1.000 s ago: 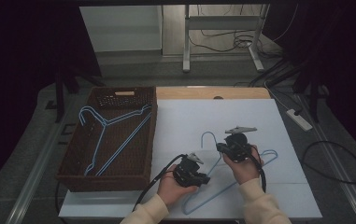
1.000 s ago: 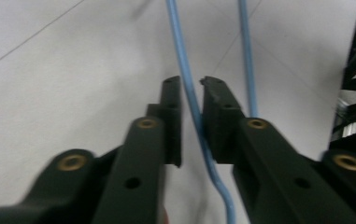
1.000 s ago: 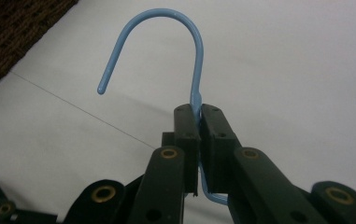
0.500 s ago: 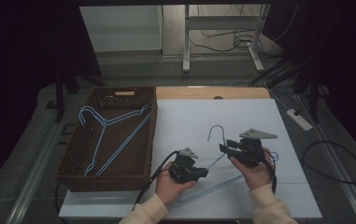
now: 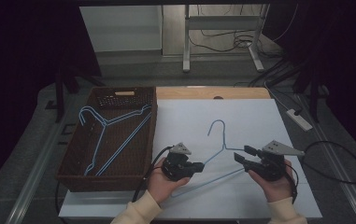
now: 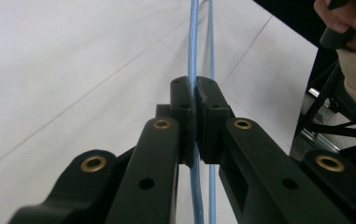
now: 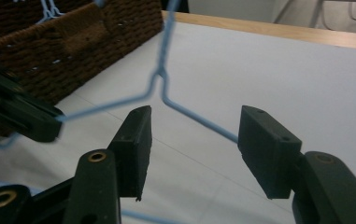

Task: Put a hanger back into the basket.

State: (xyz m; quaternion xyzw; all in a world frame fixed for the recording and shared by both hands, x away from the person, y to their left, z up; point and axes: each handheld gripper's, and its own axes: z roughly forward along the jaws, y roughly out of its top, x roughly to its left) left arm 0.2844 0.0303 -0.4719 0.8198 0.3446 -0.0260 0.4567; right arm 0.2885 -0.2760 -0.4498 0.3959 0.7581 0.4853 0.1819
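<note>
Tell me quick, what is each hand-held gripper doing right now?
Left hand-held gripper: closed, pinching the wire of the blue hanger.
Right hand-held gripper: open, jaws have just been opening; the hanger wire runs between them, unpinched.

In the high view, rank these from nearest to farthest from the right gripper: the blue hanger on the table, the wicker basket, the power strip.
1. Blue hanger, just left of the right gripper.
2. Power strip, up at the right edge.
3. Wicker basket, far left.
</note>
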